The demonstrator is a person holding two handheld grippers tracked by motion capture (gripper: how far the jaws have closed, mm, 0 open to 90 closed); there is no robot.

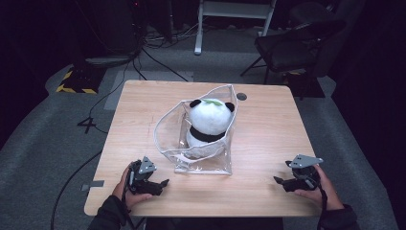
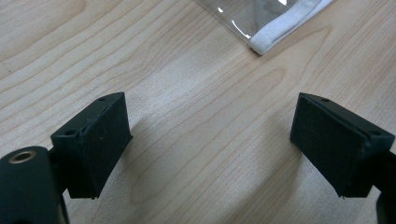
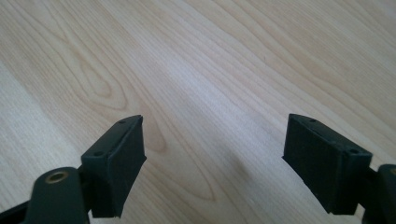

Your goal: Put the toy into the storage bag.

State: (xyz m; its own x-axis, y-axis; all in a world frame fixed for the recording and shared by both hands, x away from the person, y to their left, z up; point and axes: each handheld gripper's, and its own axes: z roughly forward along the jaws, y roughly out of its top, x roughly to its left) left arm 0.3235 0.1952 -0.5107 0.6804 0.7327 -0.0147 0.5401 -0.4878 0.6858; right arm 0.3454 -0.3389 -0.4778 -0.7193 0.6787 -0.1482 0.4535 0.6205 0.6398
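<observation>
In the high view a light wooden table (image 1: 268,143) takes up the middle of the frame, and at its centre stands a clear plastic bag (image 1: 203,139) with white trim along its edges, its mouth gaping open toward the upper part of the picture. Inside the bag sits a plush panda (image 1: 208,125), white with black ears and a black band across its body, upright and leaning toward the right wall of the bag (a small green patch shows on top of its head). The left gripper (image 1: 163,183) lies low at the lower left of the frame, held in a hand that comes in from the bottom edge, with its jaws pointing right toward the bag's near left corner; it is near that corner but apart from it. In the left gripper view its two black jaws stand wide apart with bare wood between them, and the bag's white-edged corner shows at the top right of that frame, clear of both pads. The right gripper (image 1: 280,180) sits at the lower right of the high view, held in the other hand, well apart from the bag, its jaws pointing left. In the right gripper view its jaws are also spread wide, holding nothing, with bare wood grain between and beyond them. Beyond the far edge of the table, at the upper right of the high view, a dark chair (image 1: 292,45) stands on the grey floor.
</observation>
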